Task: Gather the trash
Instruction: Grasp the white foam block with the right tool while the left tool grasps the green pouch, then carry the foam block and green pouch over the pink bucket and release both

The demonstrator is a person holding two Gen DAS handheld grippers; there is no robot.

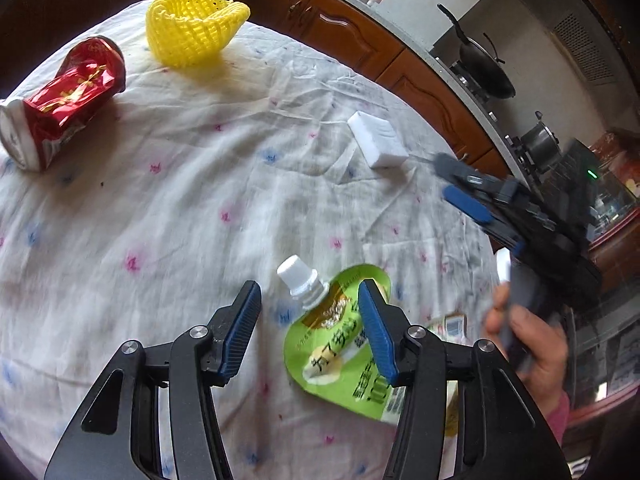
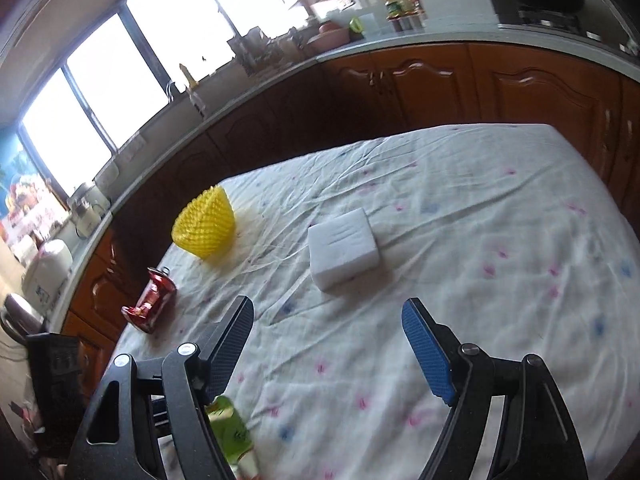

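1. Your left gripper [image 1: 308, 312] is over the surface [image 1: 200, 200], which has a white cloth with pink and blue flowers on it. Its two blue pads are apart and grasp nothing.
2. A green drink pouch [image 1: 340, 340] with a white cap lies flat on the cloth. The cap sits in the gap between the pads, and the right pad is over the pouch's body. The pouch has big dark writing on it, but you cannot read the words clearly from here.
3. Your right gripper [image 2: 328, 344] is wide apart and has nothing in it. In the left camera you can see your hand [image 1: 528, 344] holding it, off to the right.
4. A white foam block [image 2: 344, 250] lies on the cloth ahead of the right gripper, not touching it.
5. A squashed red can [image 1: 64, 100] lies on its side near the far left edge. It has gold marks, too crumpled to read.
6. A yellow foam net [image 1: 192, 28] stands near the can, at the far edge.
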